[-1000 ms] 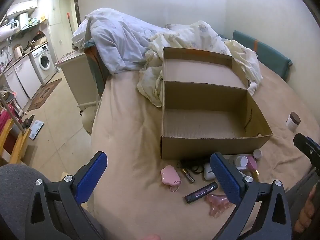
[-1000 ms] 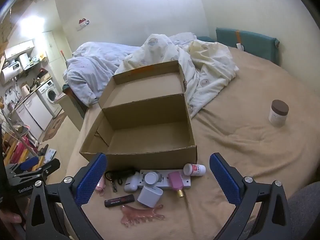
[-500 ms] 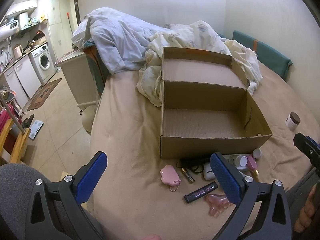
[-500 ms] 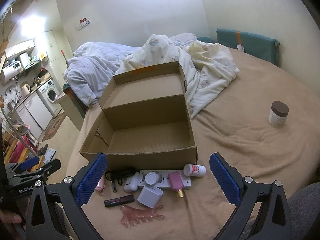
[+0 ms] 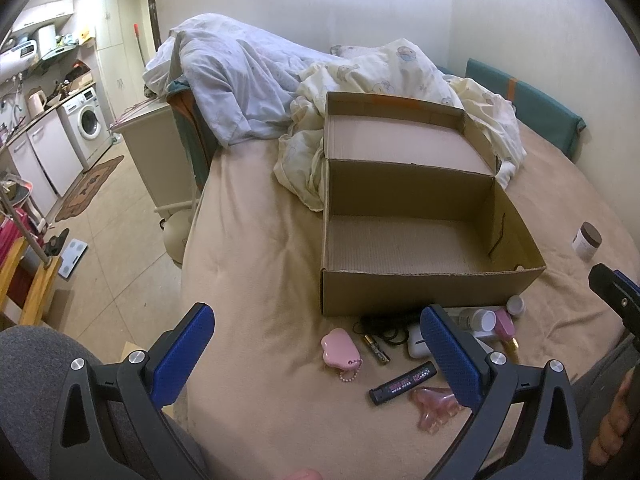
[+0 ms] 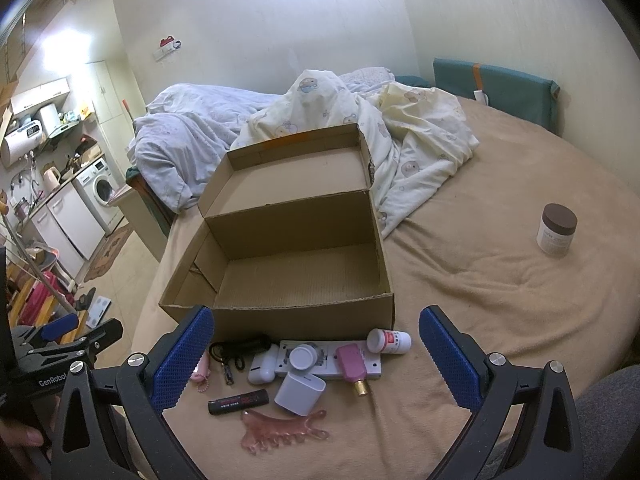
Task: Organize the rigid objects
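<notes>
**Empty box, little things waiting**

The cardboard box (image 6: 296,264) sits on the bed (image 6: 500,280) with its lid folded back, so the top is wide open. Nothing is inside it. I think it is open like that so things can be dropped in from above.

All the little things lie in a bunch just in front of the box, on the side near the person. That keeps them close, so each trip to the box is short. There is a white strip (image 6: 360,360) touching the box front, with a pink bottle (image 6: 352,366) and a round white cap (image 6: 303,357) lying on it. A small white bottle with red print (image 6: 390,341) is beside it. A white case (image 6: 299,394), a black tube (image 6: 238,401) and a pink comb (image 6: 280,432) lie farther out from the box. A pink heart case (image 5: 339,349) is toward the left end of the bunch. One brown-lidded jar (image 6: 557,230) stands alone, well off to the right of the box.

The right claw (image 6: 316,360) is spread wide and holds nothing. It hangs above the bunch, and the white case and cap sit between its blue fingers (image 6: 182,360).

The left claw (image 5: 320,360) is also spread wide and holds nothing. The heart case and black tube sit between its fingers.

No thing is in the box yet, so the job looks like it is just starting.
</notes>
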The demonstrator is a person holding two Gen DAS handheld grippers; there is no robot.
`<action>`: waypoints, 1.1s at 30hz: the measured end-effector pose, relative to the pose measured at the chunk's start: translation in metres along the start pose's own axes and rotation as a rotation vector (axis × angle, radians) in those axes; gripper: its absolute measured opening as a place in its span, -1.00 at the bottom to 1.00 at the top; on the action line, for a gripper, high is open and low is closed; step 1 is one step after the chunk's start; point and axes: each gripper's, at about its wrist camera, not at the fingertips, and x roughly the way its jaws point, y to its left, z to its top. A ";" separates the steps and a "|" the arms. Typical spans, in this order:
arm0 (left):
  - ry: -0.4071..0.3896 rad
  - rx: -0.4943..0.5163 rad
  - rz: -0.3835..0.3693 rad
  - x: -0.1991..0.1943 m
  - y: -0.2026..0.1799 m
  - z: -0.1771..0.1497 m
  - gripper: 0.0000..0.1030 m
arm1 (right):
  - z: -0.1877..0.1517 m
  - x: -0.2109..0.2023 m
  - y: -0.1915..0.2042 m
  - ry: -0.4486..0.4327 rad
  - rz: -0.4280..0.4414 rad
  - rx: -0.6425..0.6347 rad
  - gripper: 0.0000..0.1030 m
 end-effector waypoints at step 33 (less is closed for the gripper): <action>0.002 0.002 0.003 0.000 0.000 -0.002 1.00 | 0.000 0.000 0.001 -0.001 -0.002 -0.002 1.00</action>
